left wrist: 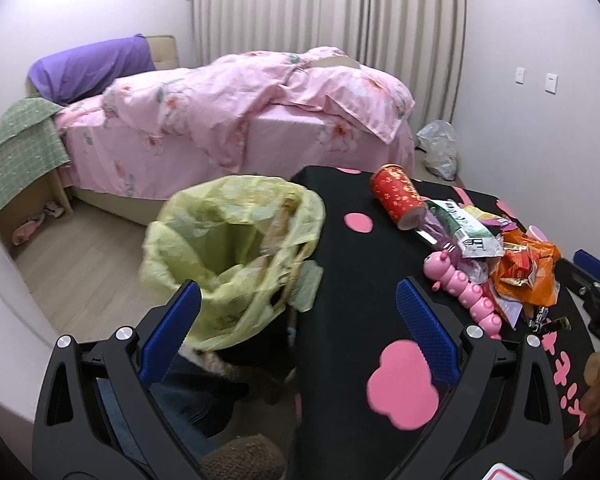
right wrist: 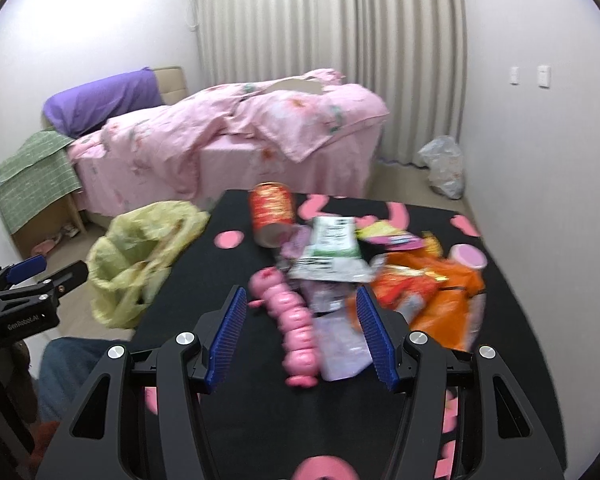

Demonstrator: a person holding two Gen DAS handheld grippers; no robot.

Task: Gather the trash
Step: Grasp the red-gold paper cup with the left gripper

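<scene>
Most trash is uncollected — orange wrappers (right wrist: 432, 292), green-white packet (right wrist: 334, 252) and red can (right wrist: 270, 212) litter the bench (right wrist: 260, 408); yellow-lined bin (left wrist: 236, 252) off its left edge. Left claw (left wrist: 300, 320) and right claw (right wrist: 300, 336) — both wide, empty.

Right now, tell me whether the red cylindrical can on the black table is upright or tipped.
Tipped. The red cylindrical can lies on its side on the black table, one round end facing the camera.

Black tablecloth (left wrist: 352, 264) with pink shapes, yellow-green bag (left wrist: 236, 240), red can (left wrist: 398, 196).
</scene>
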